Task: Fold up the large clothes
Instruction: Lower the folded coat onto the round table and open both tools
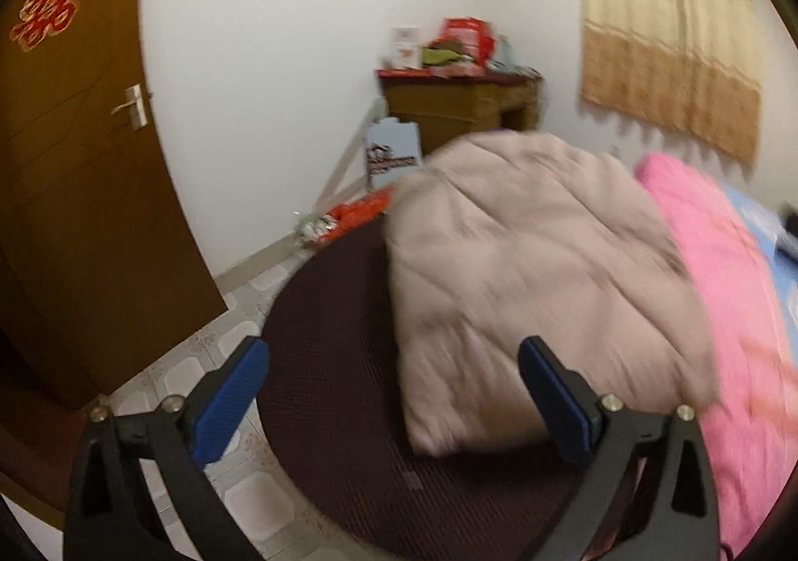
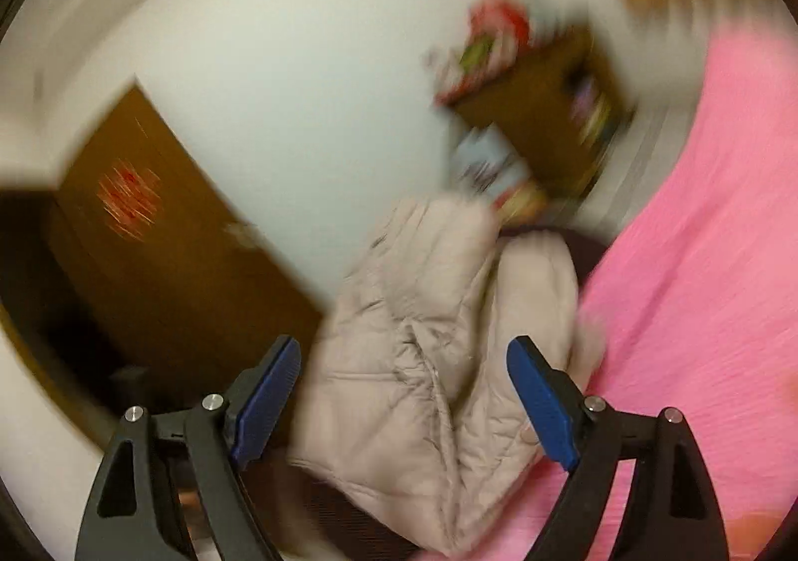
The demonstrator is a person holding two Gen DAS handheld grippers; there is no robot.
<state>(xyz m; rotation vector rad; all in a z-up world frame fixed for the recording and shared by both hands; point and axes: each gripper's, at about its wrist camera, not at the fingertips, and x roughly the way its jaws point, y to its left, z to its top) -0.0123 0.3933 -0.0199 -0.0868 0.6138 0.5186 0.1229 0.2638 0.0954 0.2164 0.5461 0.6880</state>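
Note:
A beige quilted jacket (image 1: pixel 528 272) lies folded into a thick bundle on a dark maroon surface (image 1: pixel 339 361), its right side against a pink blanket (image 1: pixel 723 291). My left gripper (image 1: pixel 394 361) is open and empty, its blue pads apart just in front of the jacket's near edge. In the right wrist view, which is tilted and blurred, the same jacket (image 2: pixel 429 361) shows between the jaws. My right gripper (image 2: pixel 404 361) is open and holds nothing. The pink blanket (image 2: pixel 698 262) fills the right side there.
A brown door (image 1: pixel 75 162) with a red paper decoration (image 1: pixel 50 5) stands at left. A wooden cabinet (image 1: pixel 459 102) piled with clutter stands in the far corner. A tiled floor (image 1: pixel 199 371) lies at left. A beige curtain (image 1: pixel 668 27) hangs at upper right.

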